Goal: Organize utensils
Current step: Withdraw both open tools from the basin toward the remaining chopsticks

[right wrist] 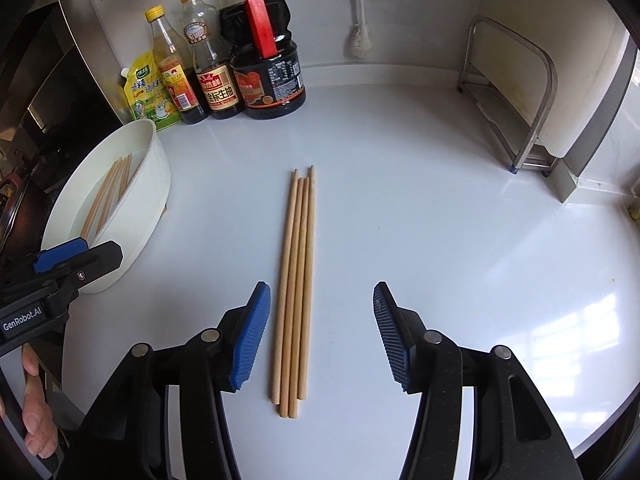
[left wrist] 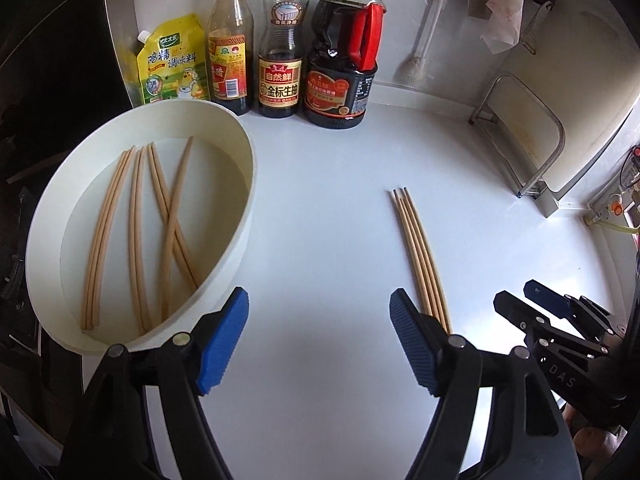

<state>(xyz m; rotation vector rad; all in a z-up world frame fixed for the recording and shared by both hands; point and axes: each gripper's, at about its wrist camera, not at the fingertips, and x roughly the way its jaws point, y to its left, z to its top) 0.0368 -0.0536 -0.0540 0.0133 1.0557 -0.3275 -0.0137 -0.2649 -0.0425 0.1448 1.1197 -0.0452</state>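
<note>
Left wrist view: left tool [left wrist: 319, 338] jaws apart, nothing between them, only bare white desk [left wrist: 328, 216] under the gap. White round tub [left wrist: 248, 184] ahead-left of the tool, near rim just beside the left pad; loose chopsticks in tub [left wrist: 160, 224] lie flat on its floor, two crossing. Four bundled chopsticks [left wrist: 418, 256] lie on the desk ahead-right, near ends hidden behind the tool's right finger. Right tool [left wrist: 532, 300] in view at far right, black body marked "DAS". Far ahead along the wall: yellow pouch [left wrist: 172, 64] reading "鸡精调味料", a yellow-cap bottle [left wrist: 230, 52] with label too small to read, soy bottle [left wrist: 282, 52] labelled "自然鲜 金标生抽", big dark jug [left wrist: 344, 64] with red handle, label not legible. Metal rack [left wrist: 520, 136] ahead-right

Right wrist view: right tool [right wrist: 318, 336] jaws apart, clamped on nothing. The four chopsticks [right wrist: 296, 292] lie side by side on the desk [right wrist: 440, 220] between the fingers, nearer the left pad and not touching it, running straight ahead from the tool, near ends uneven. Tub [right wrist: 152, 184] ahead-left with chopsticks inside [right wrist: 110, 192]. Left tool [right wrist: 78, 254] at left edge, body printed "GenRobot.AI", held by a hand [right wrist: 36, 420]. Same pouch [right wrist: 148, 92], bottles and jug [right wrist: 268, 64] far ahead-left; "金标生抽" readable on the soy bottle [right wrist: 216, 76]. Rack [right wrist: 516, 112] ahead-right
</note>
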